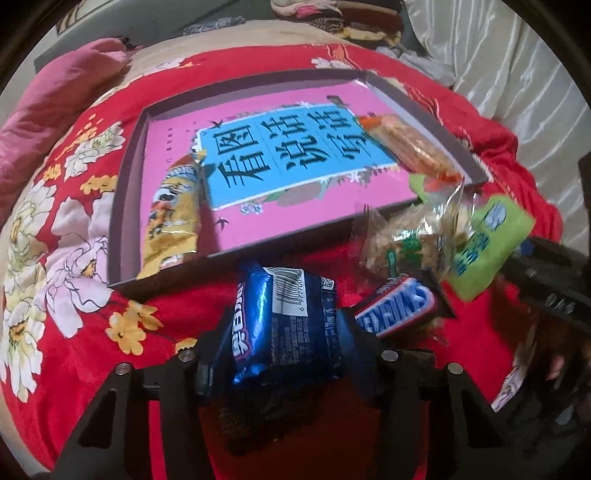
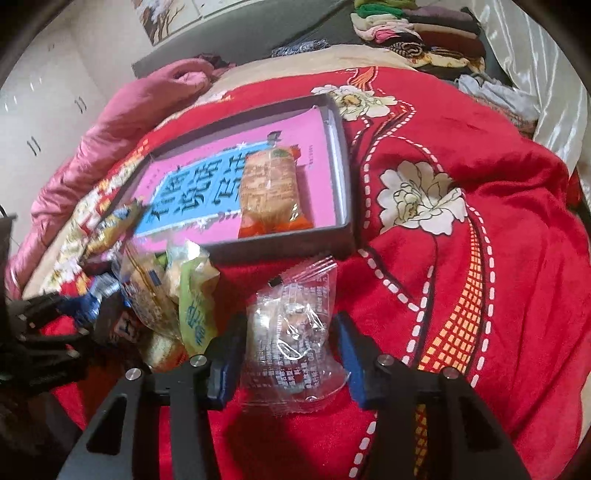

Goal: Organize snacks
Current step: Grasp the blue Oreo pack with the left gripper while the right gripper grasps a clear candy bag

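My left gripper [image 1: 286,328] is shut on a blue Oreo pack [image 1: 284,325], just above the red blanket in front of the grey box tray [image 1: 122,206]. The tray holds a pink book [image 1: 295,166], with a yellow snack pack [image 1: 173,218] on the left and an orange cracker pack [image 1: 410,144] on the right. A Snickers bar [image 1: 399,306], a clear biscuit bag [image 1: 406,240] and a green pack [image 1: 484,240] lie in a heap to the right. My right gripper [image 2: 290,332] is shut on a clear-wrapped snack [image 2: 291,332] on the blanket, near the tray's [image 2: 341,166] front corner.
A red floral blanket [image 2: 480,258] covers the bed. A pink quilt [image 1: 55,103] is bunched at the far left. Folded clothes [image 2: 424,33] are stacked at the back, and a white satin cloth [image 1: 498,66] hangs at the right.
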`<state>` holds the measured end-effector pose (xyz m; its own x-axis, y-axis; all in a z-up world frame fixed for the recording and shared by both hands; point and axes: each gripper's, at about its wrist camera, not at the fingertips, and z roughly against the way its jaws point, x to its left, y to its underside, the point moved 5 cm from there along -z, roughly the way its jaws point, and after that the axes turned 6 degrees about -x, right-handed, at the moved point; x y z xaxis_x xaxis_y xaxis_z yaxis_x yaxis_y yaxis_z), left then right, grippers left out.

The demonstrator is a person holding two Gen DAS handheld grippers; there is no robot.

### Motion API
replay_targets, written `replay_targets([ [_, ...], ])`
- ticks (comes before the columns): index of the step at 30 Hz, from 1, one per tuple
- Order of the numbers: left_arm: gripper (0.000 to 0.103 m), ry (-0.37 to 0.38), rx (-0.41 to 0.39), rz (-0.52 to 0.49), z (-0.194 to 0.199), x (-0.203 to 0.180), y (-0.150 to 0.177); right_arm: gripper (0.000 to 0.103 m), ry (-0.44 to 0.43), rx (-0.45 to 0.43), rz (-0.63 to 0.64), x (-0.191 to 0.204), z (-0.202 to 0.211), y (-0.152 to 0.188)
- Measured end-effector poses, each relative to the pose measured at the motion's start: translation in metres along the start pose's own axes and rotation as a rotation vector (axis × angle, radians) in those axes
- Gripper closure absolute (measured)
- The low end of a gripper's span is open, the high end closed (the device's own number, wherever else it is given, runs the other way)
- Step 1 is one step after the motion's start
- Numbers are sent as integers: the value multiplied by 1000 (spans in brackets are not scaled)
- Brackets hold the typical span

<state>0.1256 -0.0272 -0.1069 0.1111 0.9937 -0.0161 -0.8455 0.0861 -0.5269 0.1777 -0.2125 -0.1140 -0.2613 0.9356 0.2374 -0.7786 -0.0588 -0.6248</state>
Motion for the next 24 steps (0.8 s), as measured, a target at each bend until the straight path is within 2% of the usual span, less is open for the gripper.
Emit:
replay_targets([
  [3, 52, 14, -1, 13, -1, 0, 0, 56, -18, -19, -24, -3, 6, -2],
  [8, 56, 95, -14, 86, 1, 8, -1, 56, -19, -82, -35, -6, 21, -9],
  [13, 72, 171, -23, 156, 10, 15, -1, 56, -33, -117, -58, -11, 29, -13],
  [15, 75, 188, -22, 164, 13, 15, 0, 56, -42, -126, -63, -12, 31, -14],
  [24, 76, 210, 9, 152, 5, 7, 1, 56, -48, -92, -60, -10, 23, -11],
])
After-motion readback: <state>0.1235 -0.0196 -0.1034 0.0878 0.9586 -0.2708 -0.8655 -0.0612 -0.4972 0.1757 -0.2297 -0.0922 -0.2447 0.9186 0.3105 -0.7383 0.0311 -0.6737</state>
